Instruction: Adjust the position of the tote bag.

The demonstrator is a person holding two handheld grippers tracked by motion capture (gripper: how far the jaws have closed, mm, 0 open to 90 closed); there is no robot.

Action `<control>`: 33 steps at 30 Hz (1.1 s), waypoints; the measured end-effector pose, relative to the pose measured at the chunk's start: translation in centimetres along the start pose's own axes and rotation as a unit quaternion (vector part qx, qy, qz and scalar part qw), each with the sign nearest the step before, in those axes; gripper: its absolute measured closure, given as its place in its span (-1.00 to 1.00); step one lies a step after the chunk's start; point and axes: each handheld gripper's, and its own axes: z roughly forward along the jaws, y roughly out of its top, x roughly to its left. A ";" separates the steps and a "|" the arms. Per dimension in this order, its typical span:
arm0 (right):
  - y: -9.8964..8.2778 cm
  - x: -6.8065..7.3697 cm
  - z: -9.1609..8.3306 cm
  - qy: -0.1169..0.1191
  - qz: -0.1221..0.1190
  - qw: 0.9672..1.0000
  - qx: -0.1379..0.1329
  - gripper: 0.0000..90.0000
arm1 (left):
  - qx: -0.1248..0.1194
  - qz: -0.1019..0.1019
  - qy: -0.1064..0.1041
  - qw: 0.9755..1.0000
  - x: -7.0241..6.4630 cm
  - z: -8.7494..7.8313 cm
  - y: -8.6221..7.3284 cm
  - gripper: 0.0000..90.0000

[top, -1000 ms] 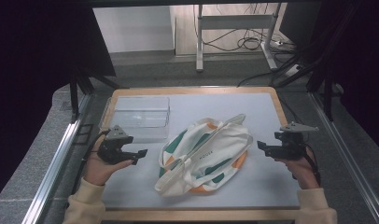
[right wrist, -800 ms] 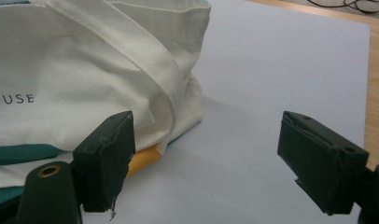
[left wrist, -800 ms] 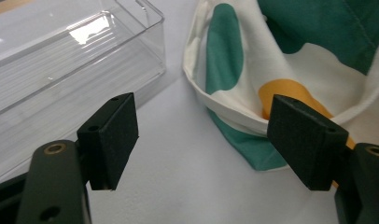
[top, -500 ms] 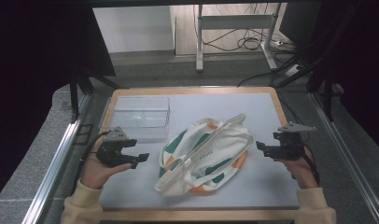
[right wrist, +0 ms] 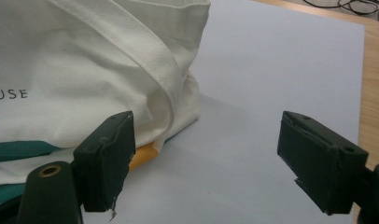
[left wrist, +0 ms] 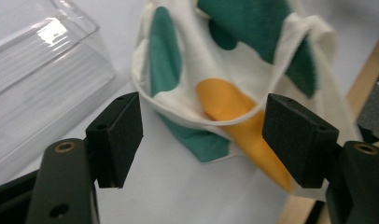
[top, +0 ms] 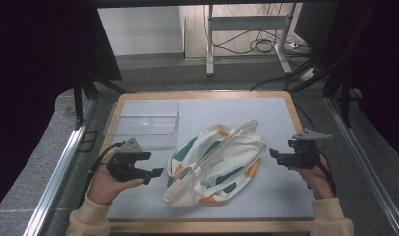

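Both hand-held grippers, the left [top: 159, 172] just closing a little and the right [top: 272, 153], are waiting open and empty beside the bag [top: 217, 160], probably to grasp it from two sides.

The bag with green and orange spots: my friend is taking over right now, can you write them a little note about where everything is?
Left hand-held gripper: open, holding nothing, jaws just been closing slightly, beside the cream cloth tote bag with green and orange patches, not touching it.
Right hand-held gripper: open, holding nothing, just off the bag's right edge.
The bag lies crumpled mid-table on the grey mat, straps across it.
The clear plastic rectangular box sits at the mat's far left, nothing visible inside.
Done: nothing gripped yet.
Left: probably gripping the bag from both sides.
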 end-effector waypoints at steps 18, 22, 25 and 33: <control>-0.2 0.1 0.3 -0.011 0.003 1.000 0.012 -0.56 | 0.017 0.020 -0.015 1.000 -3.5 0.8 0.8 -0.28; 0.0 0.2 0.2 0.000 0.010 1.000 0.012 -0.56 | 0.027 0.027 -0.023 0.999 -4.4 1.2 0.9 -0.27; 0.1 0.4 0.1 0.002 0.009 1.000 0.010 -0.56 | 0.032 0.032 -0.027 0.999 -5.1 1.5 0.7 -0.26; 0.0 0.2 0.2 -0.003 0.015 1.000 0.014 -0.56 | 0.062 0.044 -0.036 0.996 -6.6 3.1 -0.1 -0.10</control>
